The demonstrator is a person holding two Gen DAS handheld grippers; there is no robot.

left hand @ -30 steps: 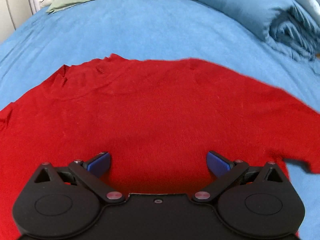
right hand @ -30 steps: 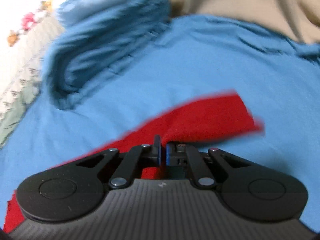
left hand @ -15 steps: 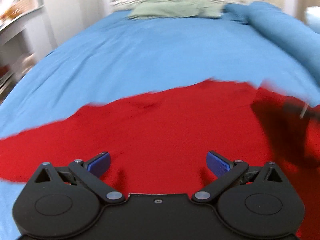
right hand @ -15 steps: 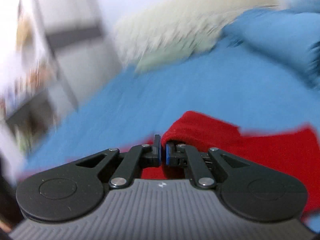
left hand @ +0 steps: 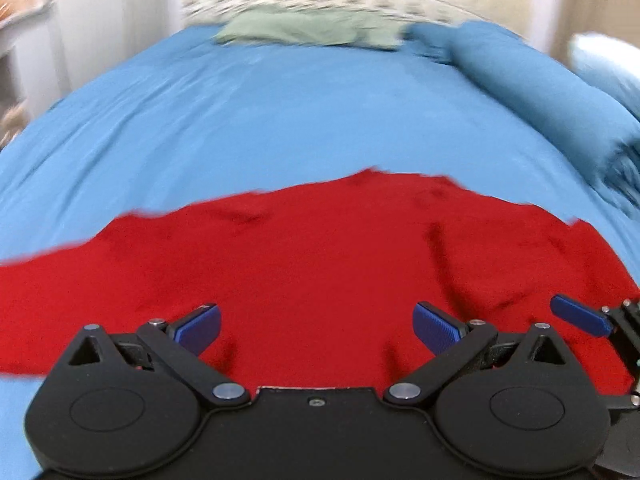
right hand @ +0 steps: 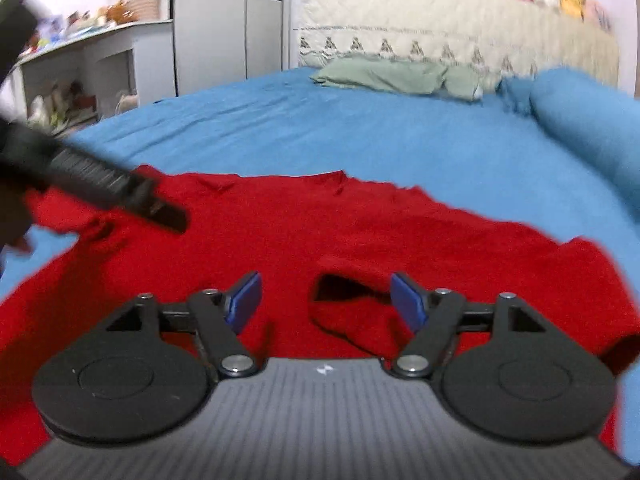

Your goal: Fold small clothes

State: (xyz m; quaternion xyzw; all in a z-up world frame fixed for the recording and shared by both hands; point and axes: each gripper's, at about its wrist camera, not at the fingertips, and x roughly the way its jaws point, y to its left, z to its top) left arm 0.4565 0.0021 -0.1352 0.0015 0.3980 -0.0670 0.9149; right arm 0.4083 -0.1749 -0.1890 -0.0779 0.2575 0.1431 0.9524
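You are holding both grippers over a red sweater (left hand: 320,256) that is lying spread on the blue bed (left hand: 280,112). Your left gripper (left hand: 318,326) is showing its blue fingers (left hand: 199,326) spread wide, gripping nothing, with red knit filling the gap below them. Your right gripper (right hand: 326,300) is likewise holding its fingers (right hand: 406,300) wide apart and empty; a rumpled fold of the sweater with a dark opening is lying between them, and whether the fabric is touching the pads cannot be told. One blue finger of the right gripper is poking into the left view's right edge. A green cloth (right hand: 392,74) is lying at the headboard (right hand: 440,20), beside a rolled blue duvet (left hand: 540,92).
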